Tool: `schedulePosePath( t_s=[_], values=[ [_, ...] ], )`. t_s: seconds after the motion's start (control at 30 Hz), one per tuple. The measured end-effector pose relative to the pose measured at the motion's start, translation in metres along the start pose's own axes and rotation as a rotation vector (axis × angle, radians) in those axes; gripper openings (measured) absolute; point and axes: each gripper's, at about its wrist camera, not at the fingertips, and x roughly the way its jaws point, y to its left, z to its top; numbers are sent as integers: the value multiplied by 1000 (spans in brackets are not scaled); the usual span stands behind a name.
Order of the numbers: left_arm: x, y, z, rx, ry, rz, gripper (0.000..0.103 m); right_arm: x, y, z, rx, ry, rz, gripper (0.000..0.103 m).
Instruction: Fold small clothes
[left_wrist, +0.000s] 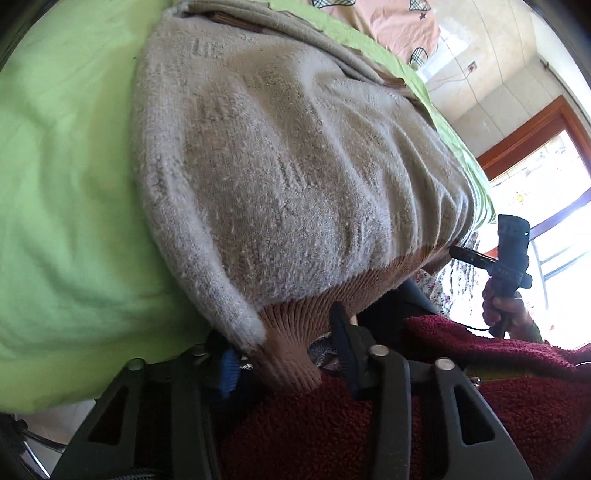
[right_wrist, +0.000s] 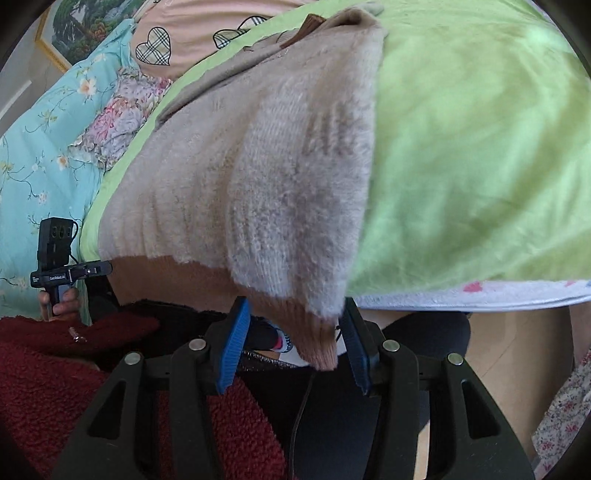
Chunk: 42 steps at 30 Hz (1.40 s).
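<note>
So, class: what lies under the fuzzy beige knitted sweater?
A lime-green blanket shows around the fuzzy beige knitted sweater, whose ribbed hem overhangs the edge. The blanket directly beneath is covered.

Home bedroom, green bedsheet (right_wrist: 480, 166), heart-print pillow (right_wrist: 177, 37), framed picture (right_wrist: 85, 26)

Bed: a lime-green blanket (right_wrist: 480, 166) covered it, with a white flowered edge (right_wrist: 480, 291) at the near side.
Pillows: a peach one with plaid hearts (right_wrist: 177, 40) lay far, beside turquoise floral bedding (right_wrist: 40, 155).
Wall: pale panels (left_wrist: 491, 70) stood far right; a framed landscape picture (right_wrist: 85, 26) hung far left.
Window: a red-brown wooden frame (left_wrist: 532, 129) let in bright daylight.
Floor: light wood (right_wrist: 502, 343) showed near right.
</note>
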Motion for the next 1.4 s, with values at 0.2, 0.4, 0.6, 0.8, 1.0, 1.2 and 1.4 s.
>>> schedulePosePath(
  t_s=[0.2, 0.4, 0.6, 0.8, 1.0, 1.2, 1.4],
  values=[
    [-10, -7, -8, 51, -50, 39, 7, -11, 23, -8, -107, 70, 85, 11],
    [-53, -26, -7, 57, -184, -24, 6, -67, 42, 10, -97, -63, 297, 10],
    [-95, -32, 17, 10, -345, -83, 6, -105, 32, 45, -15, -282, 417, 10],
    [-121, -28, 63, -8, -495, -99, 6, -114, 26, 76, 40, -424, 410, 10],
    [-122, -18, 132, -18, -578, -76, 6, -109, 16, 127, 76, -525, 370, 10],
    [-106, -5, 212, -51, -587, 12, 6, -86, 9, 197, 88, -547, 270, 10],
    [-79, 20, 279, -115, -560, 28, 6, -52, -14, 261, 162, -538, 184, 10]
  ],
)
